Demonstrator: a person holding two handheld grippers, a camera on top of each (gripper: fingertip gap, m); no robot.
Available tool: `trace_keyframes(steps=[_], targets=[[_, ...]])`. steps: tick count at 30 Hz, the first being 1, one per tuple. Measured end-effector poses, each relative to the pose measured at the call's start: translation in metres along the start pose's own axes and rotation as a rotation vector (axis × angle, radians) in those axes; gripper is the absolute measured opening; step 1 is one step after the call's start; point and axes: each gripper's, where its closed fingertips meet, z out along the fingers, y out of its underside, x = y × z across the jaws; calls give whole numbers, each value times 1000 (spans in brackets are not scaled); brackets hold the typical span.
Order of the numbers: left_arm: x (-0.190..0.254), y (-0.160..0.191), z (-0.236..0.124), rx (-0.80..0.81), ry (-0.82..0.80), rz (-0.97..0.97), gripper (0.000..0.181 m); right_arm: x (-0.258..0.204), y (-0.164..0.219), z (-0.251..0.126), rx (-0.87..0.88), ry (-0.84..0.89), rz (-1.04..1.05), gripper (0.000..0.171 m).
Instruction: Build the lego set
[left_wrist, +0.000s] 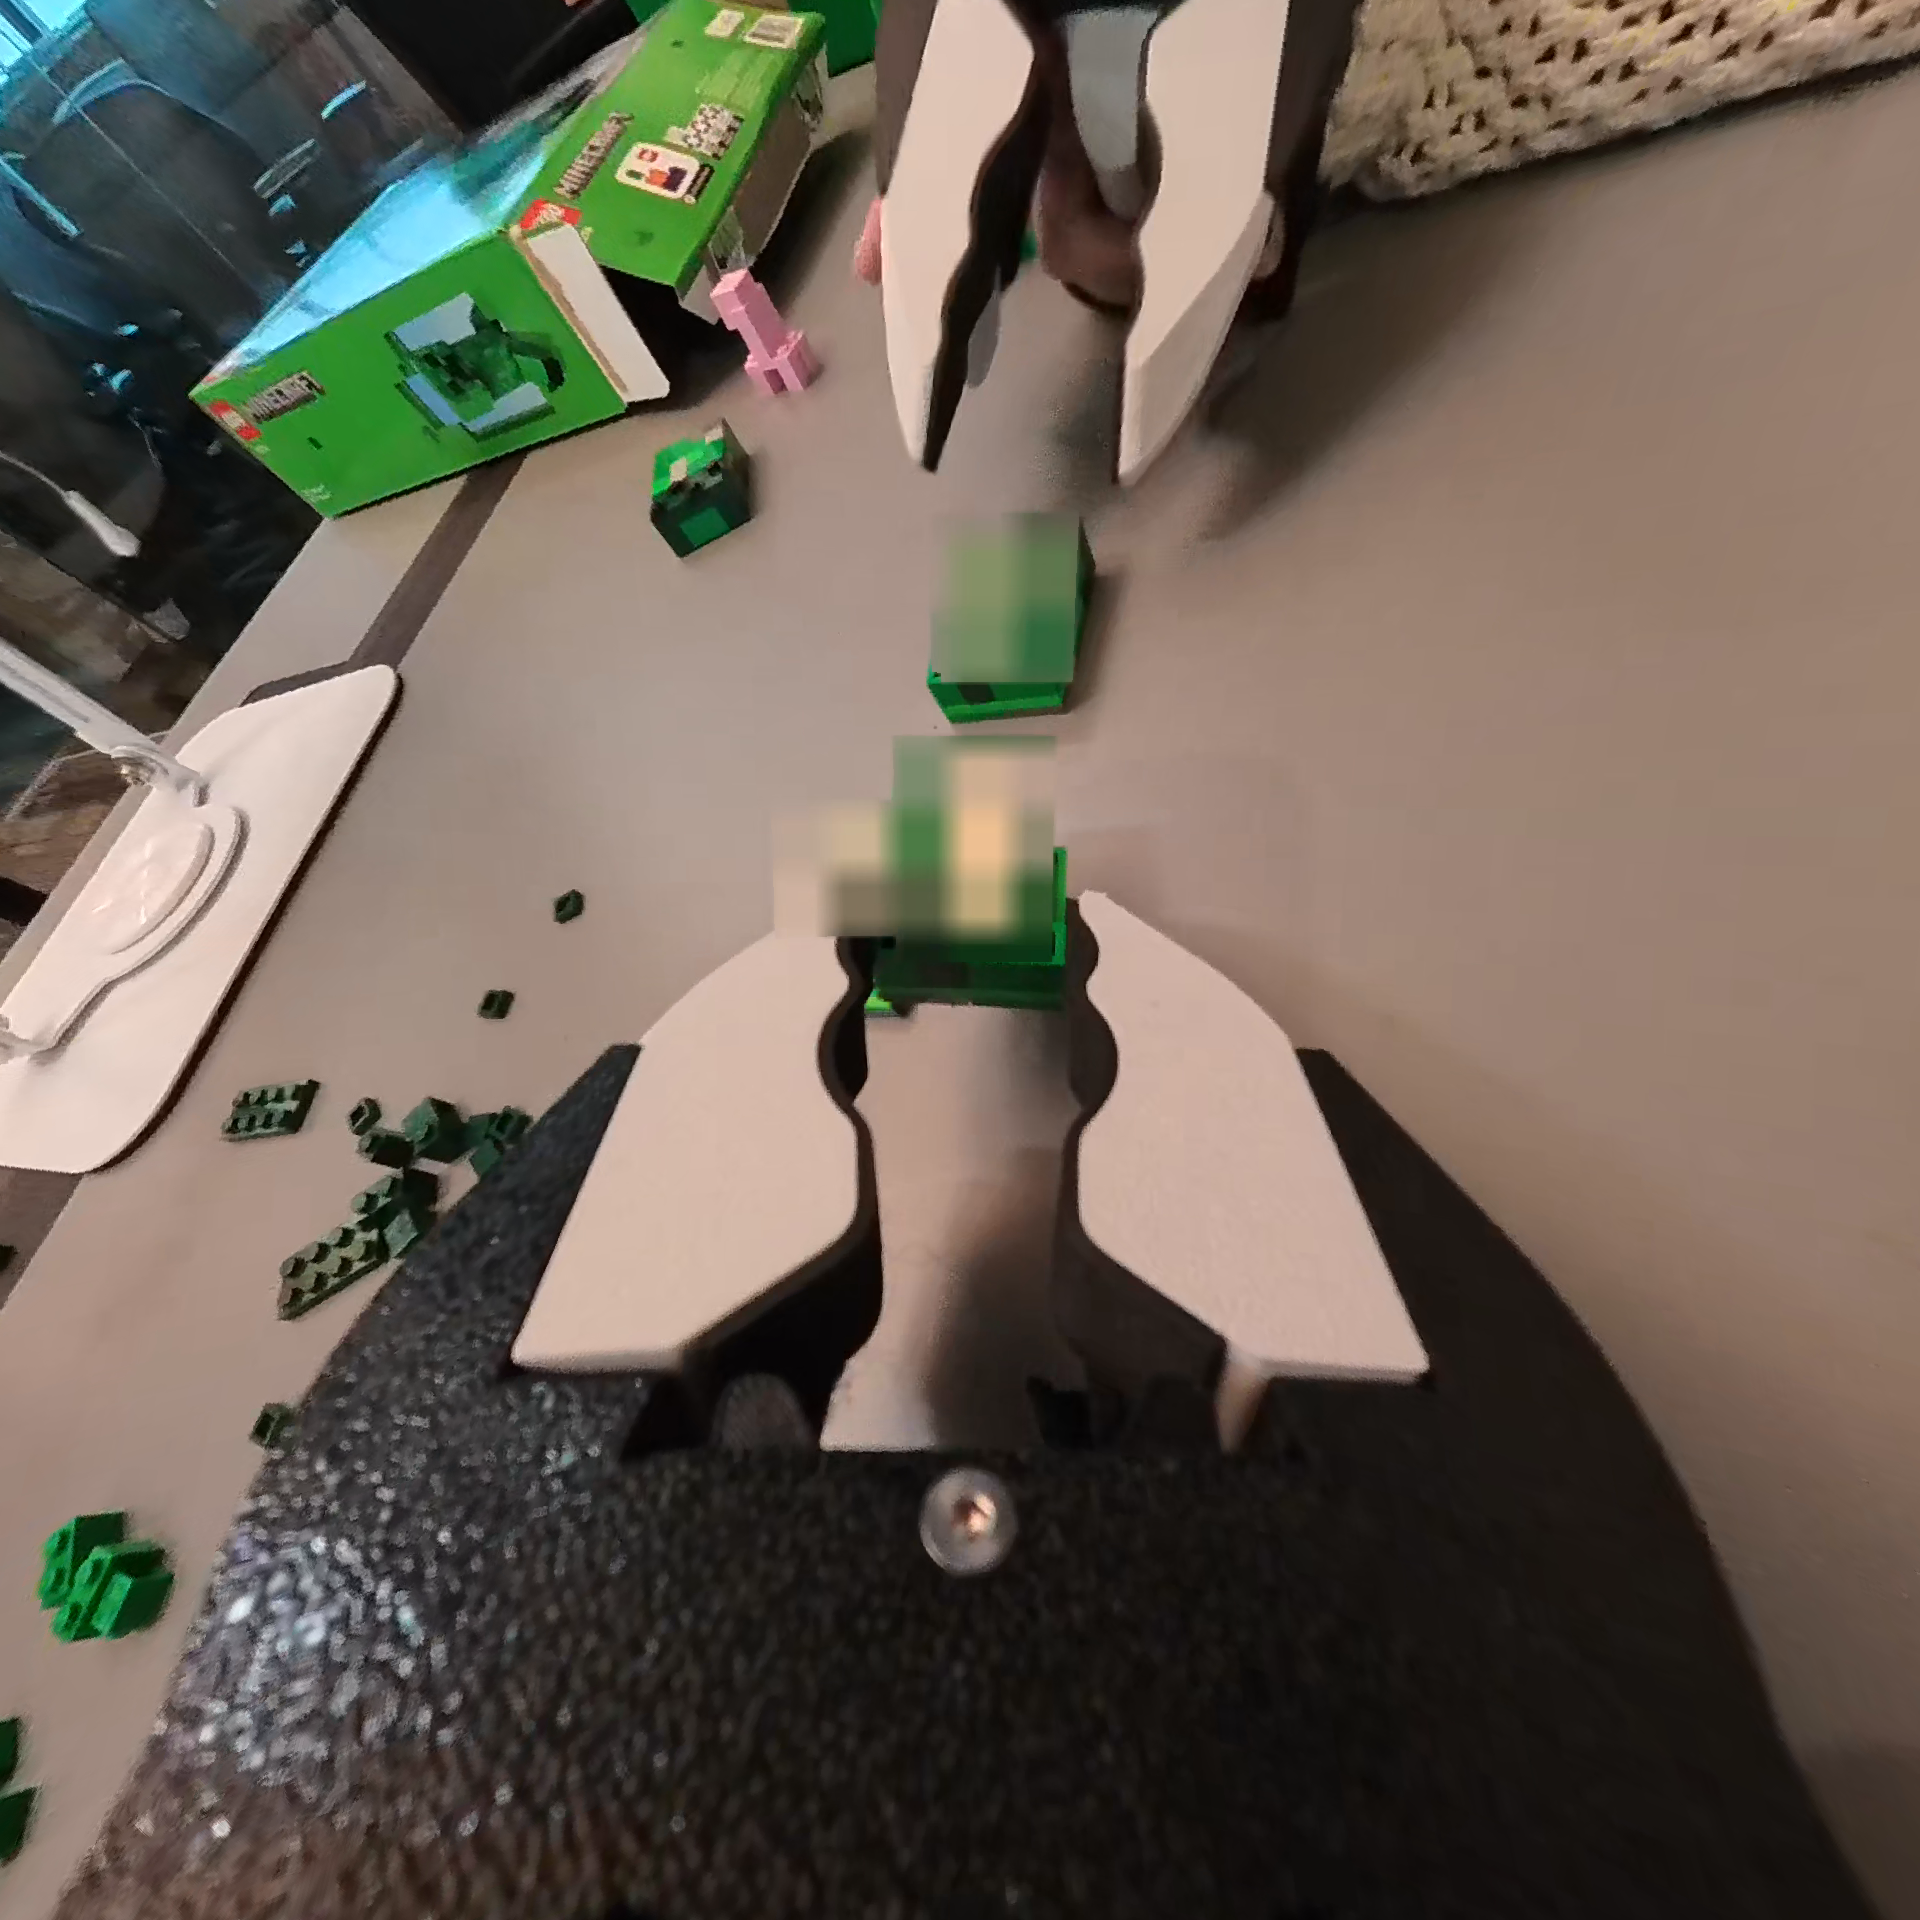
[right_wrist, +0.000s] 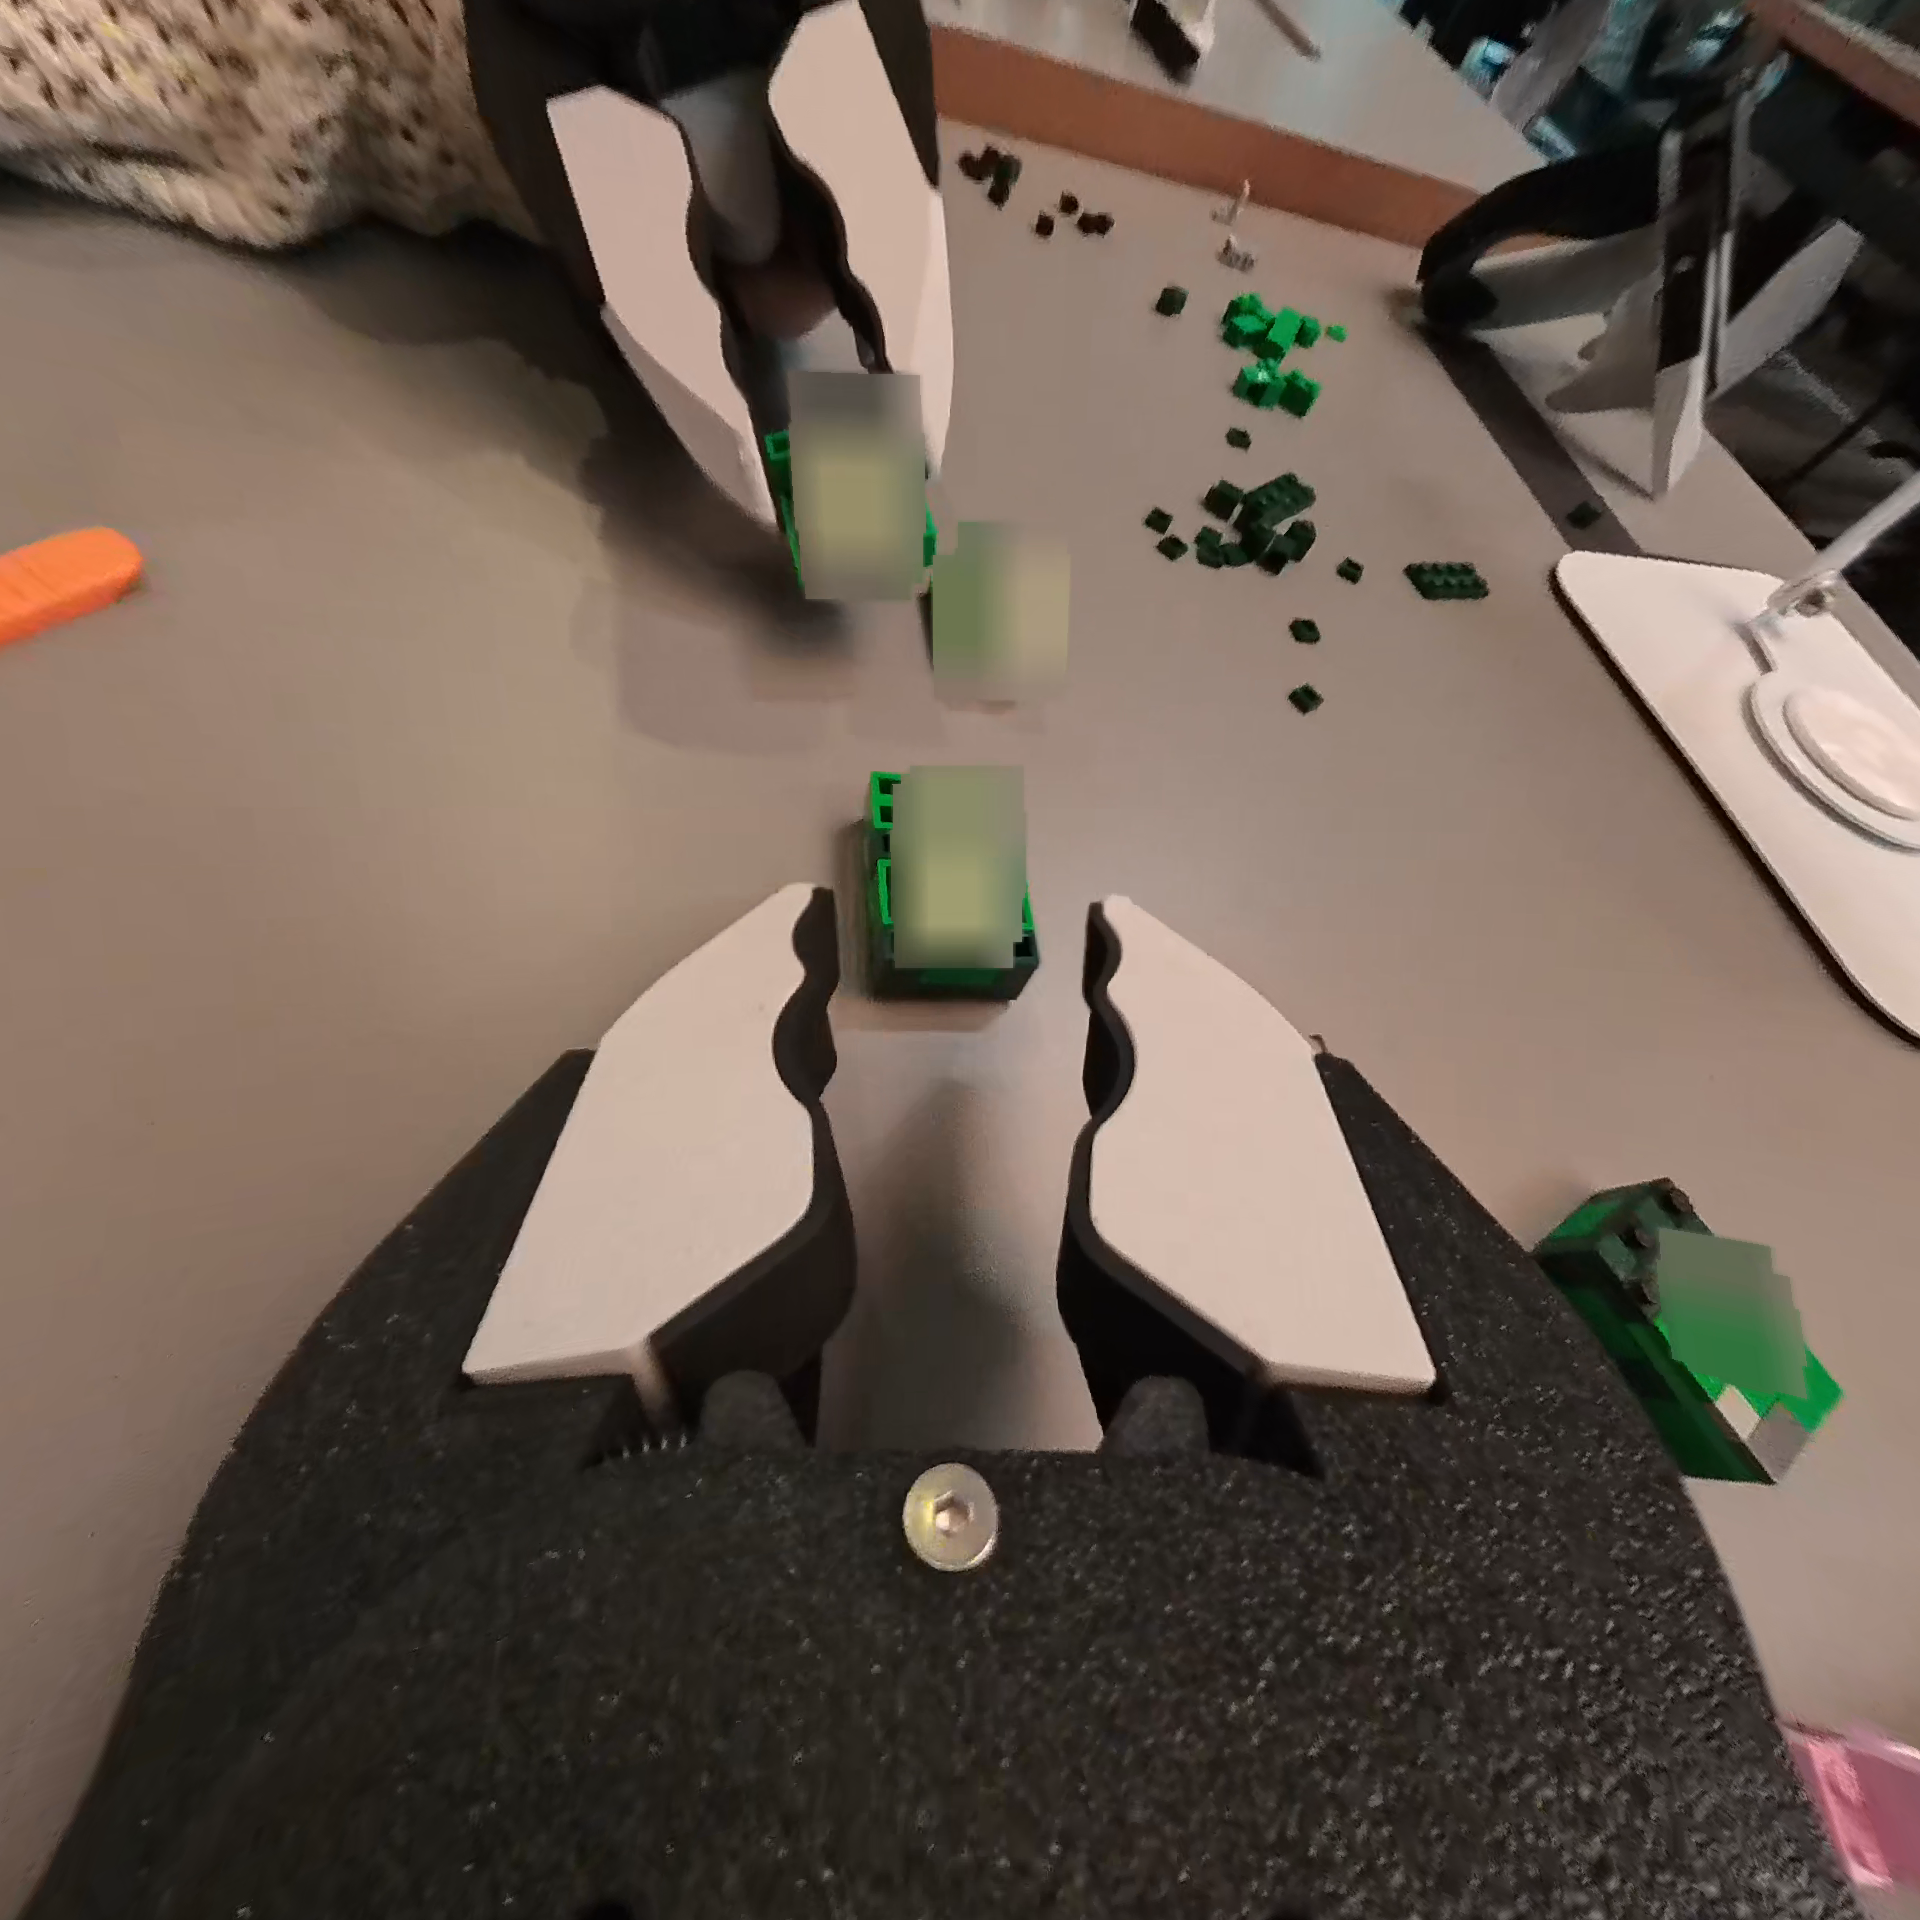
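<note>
A green lego block (left_wrist: 966, 982) sits between the fingertips of my left gripper (left_wrist: 961, 935), which is shut on it; the right wrist view shows that gripper (right_wrist: 857, 499) holding the block (right_wrist: 779, 468) just above the grey table (right_wrist: 312, 831). A second green block (right_wrist: 883, 914) lies on the table just in front of my right gripper (right_wrist: 961, 909), which is open and empty, with its tips on either side of the block's near end and apart from it. The left wrist view shows this block (left_wrist: 997, 696) below the open right gripper (left_wrist: 1023, 462).
Two green lego boxes (left_wrist: 416, 364), a pink figure (left_wrist: 764, 332) and a small green cube (left_wrist: 701, 499) stand at the back left. Loose dark green bricks (right_wrist: 1257, 520), bright green bricks (right_wrist: 1273, 343), a white stand base (right_wrist: 1714, 727), an orange tool (right_wrist: 62, 582) and another green build (right_wrist: 1683, 1340) lie around. About 12 cm separates my left fingertips from my right.
</note>
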Motion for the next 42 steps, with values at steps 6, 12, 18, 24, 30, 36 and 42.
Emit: trace_keyframes(steps=[6,12,18,24,30,36,42], targets=[[-4,-6,-4,51,-3,-39,35,16,-14,-11,137,76,46,42],[-2,-4,-2,36,0,-25,35,49,-29,-30,313,315,21,40],[-3,-5,-2,38,-9,-25,35,58,-23,-27,257,380,-7,41],[-3,-5,-2,39,-4,-24,35,59,-19,-23,203,417,-49,41],[3,0,4,-14,11,28,35,58,-15,-19,151,430,-96,40],[-3,-1,3,0,-41,57,35,49,-16,-14,127,420,-154,40],[-67,30,-32,-59,-370,16,35,53,-13,-16,106,449,-149,39]])
